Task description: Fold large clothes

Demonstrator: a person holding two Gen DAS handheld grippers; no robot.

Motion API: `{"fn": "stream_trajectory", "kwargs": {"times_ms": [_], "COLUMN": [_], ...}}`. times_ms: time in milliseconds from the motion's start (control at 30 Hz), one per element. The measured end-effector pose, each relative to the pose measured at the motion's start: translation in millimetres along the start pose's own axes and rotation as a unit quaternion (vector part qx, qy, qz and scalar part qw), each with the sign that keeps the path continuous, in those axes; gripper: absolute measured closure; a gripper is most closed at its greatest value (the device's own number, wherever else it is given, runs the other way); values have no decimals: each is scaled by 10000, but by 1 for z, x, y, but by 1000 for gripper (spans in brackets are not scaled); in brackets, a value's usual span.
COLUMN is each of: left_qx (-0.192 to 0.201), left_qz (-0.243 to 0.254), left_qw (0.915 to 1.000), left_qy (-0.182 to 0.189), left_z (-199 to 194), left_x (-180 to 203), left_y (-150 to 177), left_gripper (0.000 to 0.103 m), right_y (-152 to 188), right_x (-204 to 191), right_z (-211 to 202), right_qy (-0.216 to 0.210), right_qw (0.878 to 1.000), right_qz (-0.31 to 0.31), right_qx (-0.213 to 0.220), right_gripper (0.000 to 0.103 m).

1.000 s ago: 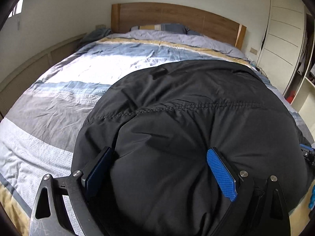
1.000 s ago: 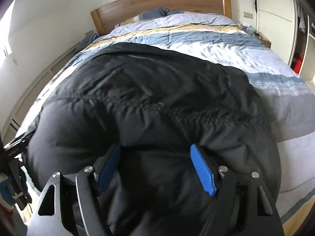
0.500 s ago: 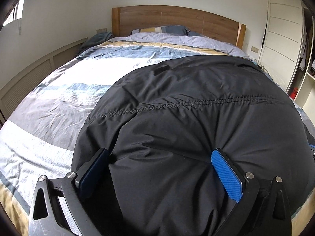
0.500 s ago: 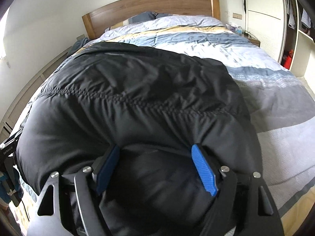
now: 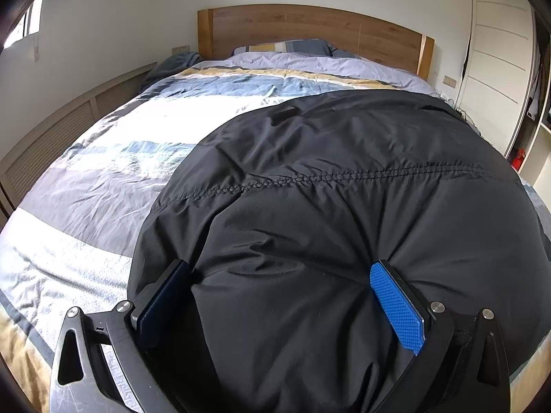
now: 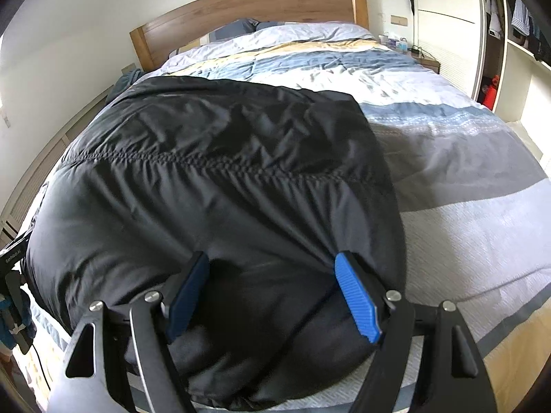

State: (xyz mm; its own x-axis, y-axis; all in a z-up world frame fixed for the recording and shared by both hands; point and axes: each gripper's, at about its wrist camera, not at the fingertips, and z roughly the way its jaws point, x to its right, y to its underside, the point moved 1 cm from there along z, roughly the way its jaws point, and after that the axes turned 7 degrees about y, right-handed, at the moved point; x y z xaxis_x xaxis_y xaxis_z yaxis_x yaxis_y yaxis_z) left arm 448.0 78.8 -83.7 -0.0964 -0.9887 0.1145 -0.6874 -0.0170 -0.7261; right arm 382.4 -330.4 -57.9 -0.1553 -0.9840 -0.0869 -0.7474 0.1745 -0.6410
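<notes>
Black puffer jacket (image 5: pixel 344 206) lies spread on the bed (image 5: pixel 103 179), near edge bunched. Left claw (image 5: pixel 279 296) and right claw (image 6: pixel 272 292) both clamp thick folds of it, jaws wide. Best lift both evenly, carry the hem w/o slack toward the headboard (image 5: pixel 310 31).

Almost nothing legible in either view.
The only lettering is a small line of white print on a black device (image 6: pixel 14 256) at the far left edge of the right wrist view, beside the bed; it is too small and blurred to read. No label, brand, number or sign can be read anywhere else.
</notes>
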Motion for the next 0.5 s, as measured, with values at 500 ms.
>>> {"fn": "stream_trajectory", "kwargs": {"times_ms": [500], "left_qx": [94], "left_qz": [120], "left_qw": [9998], "left_qy": [-104], "left_z": [-21], "left_x": [-2], "left_y": [6], "left_gripper": [0], "right_y": [9], "right_x": [21], "right_z": [-15], "right_qy": [278], "right_qw": [9993], "right_qz": [211], "right_qx": [-118], "right_gripper": [28]}}
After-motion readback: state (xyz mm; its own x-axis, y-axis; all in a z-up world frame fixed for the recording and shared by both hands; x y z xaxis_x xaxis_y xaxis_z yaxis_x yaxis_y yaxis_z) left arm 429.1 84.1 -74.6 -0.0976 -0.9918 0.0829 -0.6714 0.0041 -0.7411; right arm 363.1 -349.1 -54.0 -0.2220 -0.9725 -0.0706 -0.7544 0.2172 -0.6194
